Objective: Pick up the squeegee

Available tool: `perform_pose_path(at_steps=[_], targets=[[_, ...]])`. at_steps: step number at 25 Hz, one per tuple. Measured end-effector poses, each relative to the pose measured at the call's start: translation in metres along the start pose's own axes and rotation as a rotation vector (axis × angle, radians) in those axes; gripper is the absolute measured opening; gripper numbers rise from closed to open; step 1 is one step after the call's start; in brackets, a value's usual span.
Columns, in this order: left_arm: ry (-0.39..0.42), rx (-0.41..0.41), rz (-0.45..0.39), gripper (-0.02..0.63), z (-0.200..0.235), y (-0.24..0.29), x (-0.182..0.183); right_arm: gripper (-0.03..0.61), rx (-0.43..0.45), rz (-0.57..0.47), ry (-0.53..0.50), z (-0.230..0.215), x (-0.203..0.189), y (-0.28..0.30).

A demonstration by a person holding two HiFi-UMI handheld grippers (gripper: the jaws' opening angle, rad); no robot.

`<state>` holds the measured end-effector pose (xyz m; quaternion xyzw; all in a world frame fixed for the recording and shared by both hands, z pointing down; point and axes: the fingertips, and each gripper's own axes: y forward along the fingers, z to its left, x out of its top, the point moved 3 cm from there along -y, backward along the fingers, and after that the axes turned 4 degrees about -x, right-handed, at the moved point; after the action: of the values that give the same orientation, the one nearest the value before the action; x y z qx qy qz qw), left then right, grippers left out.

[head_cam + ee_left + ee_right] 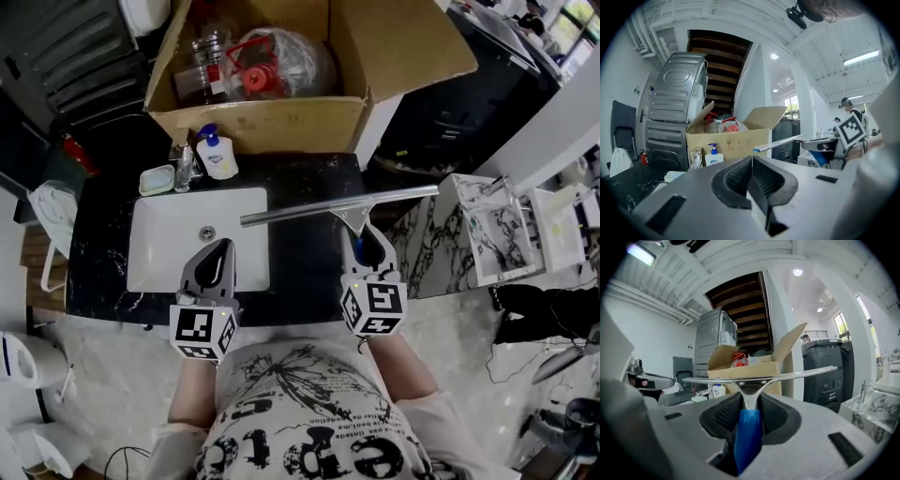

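The right gripper [367, 246] was clamped on the blue handle of the squeegee [337, 206], holding it level above the counter [305, 258] beside the sink [150, 214], probably to keep its long blade free, while the left gripper [217, 258] hung empty, jaws together.

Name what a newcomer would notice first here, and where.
The long silver squeegee is held crosswise above the black counter, its blue handle clamped in the right claw. Behind it, an open, packed cardboard box stands at the counter's far edge. The left claw, shut and empty, hovers over the white sink.
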<state>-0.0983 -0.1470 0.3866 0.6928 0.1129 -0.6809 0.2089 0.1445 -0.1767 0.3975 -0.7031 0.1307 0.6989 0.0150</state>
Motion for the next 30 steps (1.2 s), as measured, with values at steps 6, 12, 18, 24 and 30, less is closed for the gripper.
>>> perform_pose_path(at_steps=[6, 12, 18, 24, 30], targets=[[0.043, 0.010, -0.041, 0.012, -0.004, 0.002, 0.021, 0.112, 0.007, -0.083, -0.028, -0.009, 0.025, -0.015], [0.057, 0.032, -0.061, 0.012, -0.008, 0.002, 0.031, 0.111, 0.026, -0.085, -0.019, -0.010, 0.027, -0.019], [0.066, 0.040, -0.066, 0.012, -0.015, -0.002, 0.030, 0.112, 0.037, -0.072, -0.012, -0.008, 0.022, -0.020], [0.058, 0.050, -0.061, 0.012, -0.018, -0.009, 0.027, 0.112, 0.053, -0.057, 0.005, -0.005, 0.018, -0.023], [0.060, 0.062, -0.061, 0.012, -0.021, -0.016, 0.025, 0.112, 0.055, -0.040, 0.014, -0.004, 0.013, -0.027]])
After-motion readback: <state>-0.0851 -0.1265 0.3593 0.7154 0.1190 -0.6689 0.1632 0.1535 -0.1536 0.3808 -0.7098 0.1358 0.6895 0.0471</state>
